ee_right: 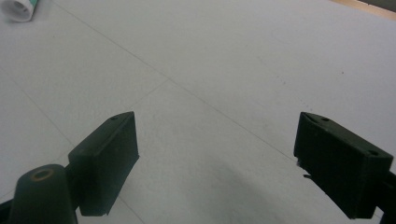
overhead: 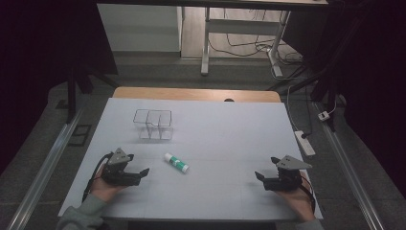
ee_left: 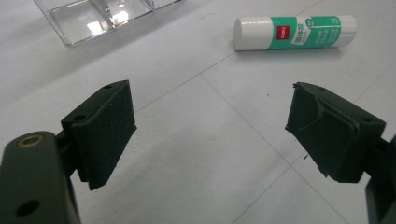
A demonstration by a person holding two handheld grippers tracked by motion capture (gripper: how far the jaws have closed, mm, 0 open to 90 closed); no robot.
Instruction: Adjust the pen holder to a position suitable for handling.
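Observation:
A white and green glue stick lies on its side on the white sheet, near the middle front. My left gripper rests on the sheet just left of it, pointing right, with its jaws open and nothing between them. In the left gripper view the glue stick lies ahead of my open left gripper, toward the right. My right gripper sits at the front right, pointing left, open and empty. In the right gripper view my right gripper stands over bare sheet, and the glue stick's white end shows at the top left corner.
A clear plastic organizer with compartments stands on the sheet behind the glue stick; its near corner appears in the left gripper view. The wooden table edge runs along the back. A power strip lies on the floor at the right.

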